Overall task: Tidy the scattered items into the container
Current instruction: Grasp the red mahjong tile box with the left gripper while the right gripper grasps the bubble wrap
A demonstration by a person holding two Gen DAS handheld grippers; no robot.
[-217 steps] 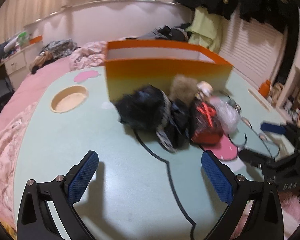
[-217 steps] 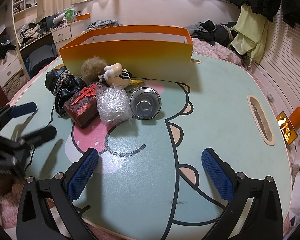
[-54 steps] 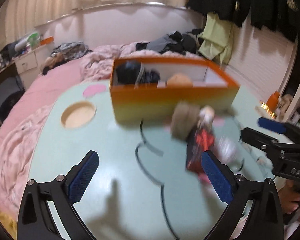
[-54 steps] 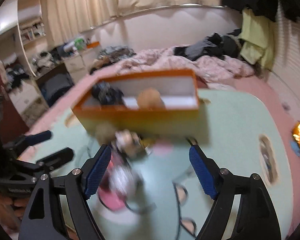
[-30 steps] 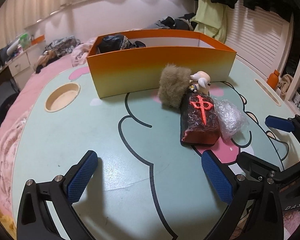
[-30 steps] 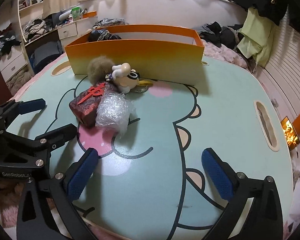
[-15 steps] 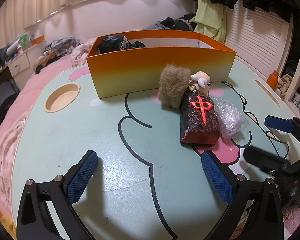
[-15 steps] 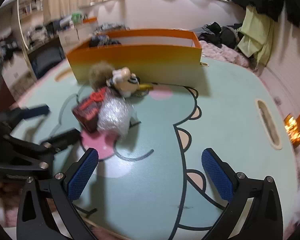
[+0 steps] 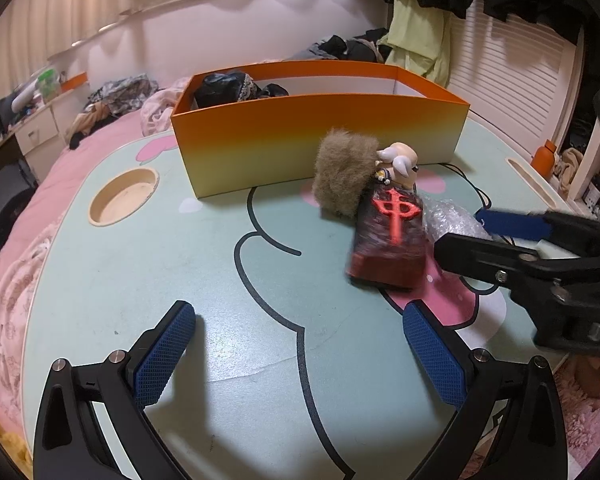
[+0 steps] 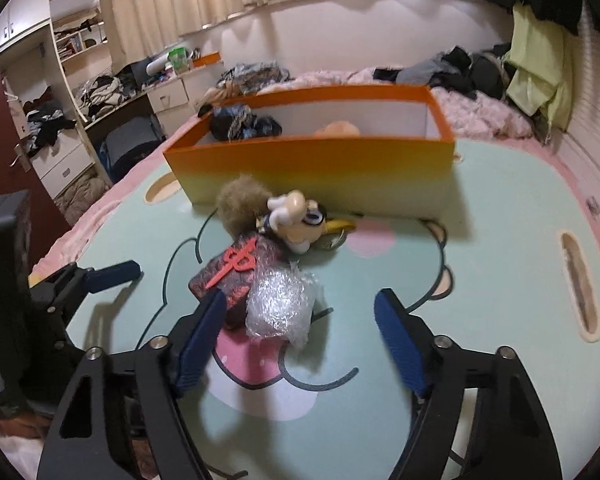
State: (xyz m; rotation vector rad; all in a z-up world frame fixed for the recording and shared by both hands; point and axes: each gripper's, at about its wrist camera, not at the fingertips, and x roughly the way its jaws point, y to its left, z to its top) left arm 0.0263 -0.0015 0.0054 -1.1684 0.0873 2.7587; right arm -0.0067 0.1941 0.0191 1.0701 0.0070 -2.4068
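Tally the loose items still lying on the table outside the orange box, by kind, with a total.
Fluffy brown pom-pom: 1
Cartoon figure: 1
Dark red box with red symbol: 1
Bubble-wrap bundle: 1
Yellow piece behind the figure, unclear what: 1
Total: 5

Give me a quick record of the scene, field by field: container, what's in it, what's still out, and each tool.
container: orange box, on the green mat
inside box: black bundle, a tan item, partly hidden
still on mat: furry brown toy, cartoon figure, dark red box, bubble wrap wad
left tool: open, nothing between its pads
right tool: closing around the bubble wrap wad, pads not yet pressing
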